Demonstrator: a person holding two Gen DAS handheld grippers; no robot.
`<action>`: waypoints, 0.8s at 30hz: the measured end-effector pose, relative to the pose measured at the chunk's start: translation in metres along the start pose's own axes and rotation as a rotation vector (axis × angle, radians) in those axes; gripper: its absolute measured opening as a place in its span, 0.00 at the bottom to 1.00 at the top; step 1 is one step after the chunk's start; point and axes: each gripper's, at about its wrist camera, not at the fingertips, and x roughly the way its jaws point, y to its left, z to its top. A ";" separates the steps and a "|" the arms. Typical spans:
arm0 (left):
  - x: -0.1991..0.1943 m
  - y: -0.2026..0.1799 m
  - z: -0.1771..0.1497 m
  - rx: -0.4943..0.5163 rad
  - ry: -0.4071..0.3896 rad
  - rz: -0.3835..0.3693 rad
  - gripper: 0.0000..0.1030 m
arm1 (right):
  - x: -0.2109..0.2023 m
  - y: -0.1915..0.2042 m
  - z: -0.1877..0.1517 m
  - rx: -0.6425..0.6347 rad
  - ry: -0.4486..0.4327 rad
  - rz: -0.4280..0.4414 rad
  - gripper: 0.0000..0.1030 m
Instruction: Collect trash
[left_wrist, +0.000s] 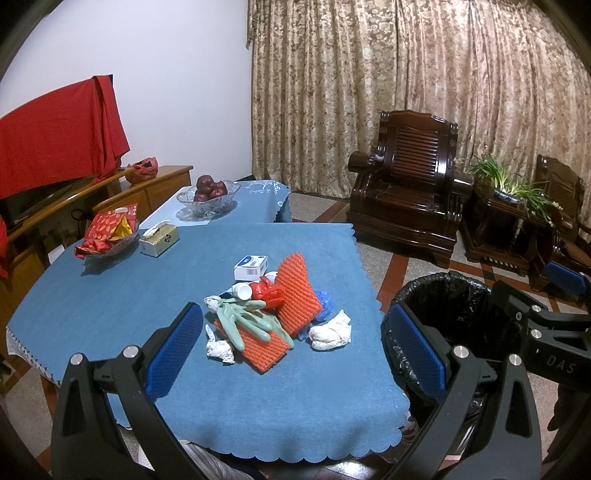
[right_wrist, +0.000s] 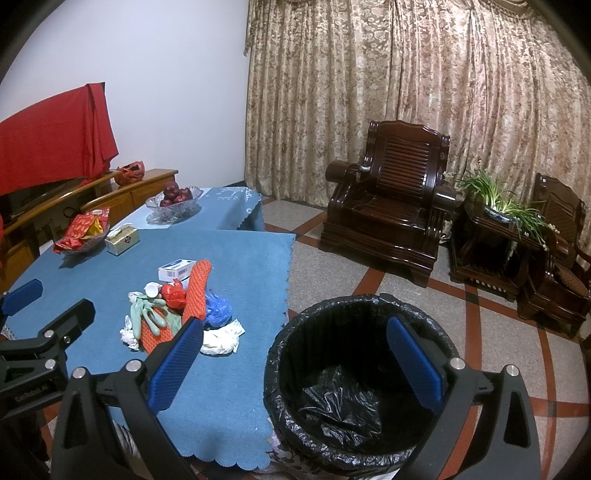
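Left gripper (left_wrist: 295, 347) and right gripper (right_wrist: 295, 354), both spread wide and empty with ribbed blue pads, flank a heap of trash (left_wrist: 273, 314) – orange foam netting, pale rubber glove, crumpled tissue – on the blue felt tablecloth (left_wrist: 129, 295), beside a round bin (right_wrist: 354, 384) lined with crinkled black plastic.

The surface (left_wrist: 110, 295), under a blue cloth, carries a trash pile (left_wrist: 269, 314): orange foam nets, green gloves, crumpled tissues, a small box. Farther back sit a tissue box (left_wrist: 159, 240) and a snack dish (left_wrist: 107, 236).
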 end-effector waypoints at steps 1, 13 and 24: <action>0.001 0.001 -0.001 0.000 0.000 0.000 0.95 | 0.000 0.000 0.000 0.000 0.000 0.000 0.94; 0.001 0.001 -0.001 0.001 0.002 0.000 0.95 | 0.000 0.001 0.003 0.000 0.004 0.002 0.94; 0.001 0.028 -0.007 -0.018 0.012 0.007 0.95 | 0.018 0.004 -0.002 0.000 0.021 0.019 0.94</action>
